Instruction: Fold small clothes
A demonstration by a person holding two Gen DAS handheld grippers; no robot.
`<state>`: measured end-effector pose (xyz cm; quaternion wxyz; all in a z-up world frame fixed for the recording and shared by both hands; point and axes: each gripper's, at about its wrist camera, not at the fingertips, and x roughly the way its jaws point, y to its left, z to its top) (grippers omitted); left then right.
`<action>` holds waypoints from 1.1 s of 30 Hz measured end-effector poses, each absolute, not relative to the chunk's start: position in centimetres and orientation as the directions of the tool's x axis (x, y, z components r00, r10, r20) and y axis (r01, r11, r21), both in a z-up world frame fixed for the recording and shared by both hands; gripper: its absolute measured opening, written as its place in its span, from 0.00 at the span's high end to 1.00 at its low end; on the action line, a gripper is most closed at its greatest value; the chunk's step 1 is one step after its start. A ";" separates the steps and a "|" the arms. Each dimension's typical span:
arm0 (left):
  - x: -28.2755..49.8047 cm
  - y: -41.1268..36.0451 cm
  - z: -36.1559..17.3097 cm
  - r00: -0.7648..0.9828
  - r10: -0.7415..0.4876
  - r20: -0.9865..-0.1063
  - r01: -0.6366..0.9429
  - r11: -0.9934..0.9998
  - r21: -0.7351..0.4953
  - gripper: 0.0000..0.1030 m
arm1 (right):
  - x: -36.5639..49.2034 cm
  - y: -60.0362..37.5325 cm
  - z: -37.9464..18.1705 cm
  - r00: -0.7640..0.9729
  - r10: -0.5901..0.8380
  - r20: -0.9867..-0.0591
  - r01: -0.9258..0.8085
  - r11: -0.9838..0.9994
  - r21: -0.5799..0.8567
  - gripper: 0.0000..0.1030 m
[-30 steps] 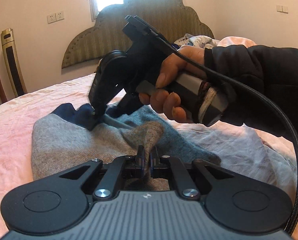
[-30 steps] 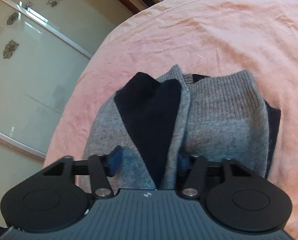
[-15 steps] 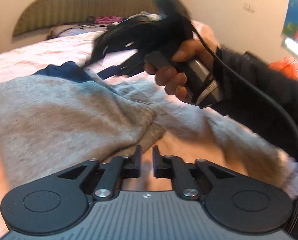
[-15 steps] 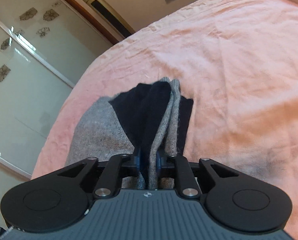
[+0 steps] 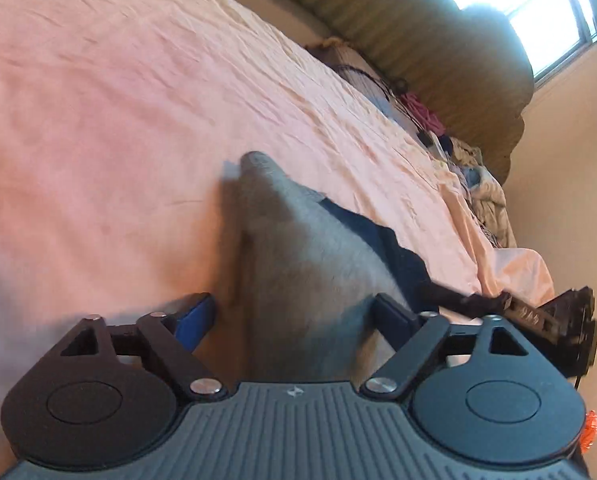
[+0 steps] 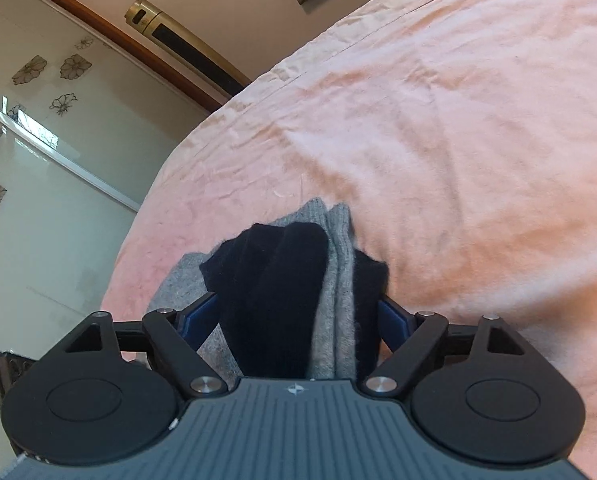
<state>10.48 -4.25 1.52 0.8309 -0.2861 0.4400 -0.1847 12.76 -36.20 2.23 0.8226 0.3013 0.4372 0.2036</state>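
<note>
On the pink bed (image 5: 138,100), the grey and navy sweater (image 5: 306,264) is lying between the left tongs (image 5: 294,314), which are opening, pads clear of it. Seen from the right wrist, the sweater (image 6: 294,292) is bunching between the right tongs (image 6: 298,318), likewise opening and releasing.

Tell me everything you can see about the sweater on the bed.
The sweater is a soft, fuzzy grey knit with dark navy parts. It lies bunched and folded into a narrow bundle on the wrinkled pink sheet. In the right wrist view, navy folds sit beside ribbed grey layers, between the right tool's opening jaws. In the left wrist view, its blurred grey end lies between the left tool's opening jaws.
</note>
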 end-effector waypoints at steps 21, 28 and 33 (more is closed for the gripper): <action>8.2 1.8 2.6 0.549 -0.495 -0.674 0.084 0.834 -0.545 0.27 | 12.7 -30.1 2.7 0.538 0.586 -0.606 -0.088 0.754 0.651 0.35; 4.2 0.2 3.3 0.564 -0.445 -0.695 0.185 0.889 -0.419 0.87 | 8.5 -28.7 3.9 0.505 0.597 -0.623 -0.184 0.780 0.598 0.75; -0.7 -1.2 4.7 0.706 -0.306 -0.638 0.344 0.936 -0.068 0.78 | 6.5 -29.1 3.4 0.511 0.567 -0.646 -0.158 0.801 0.578 0.51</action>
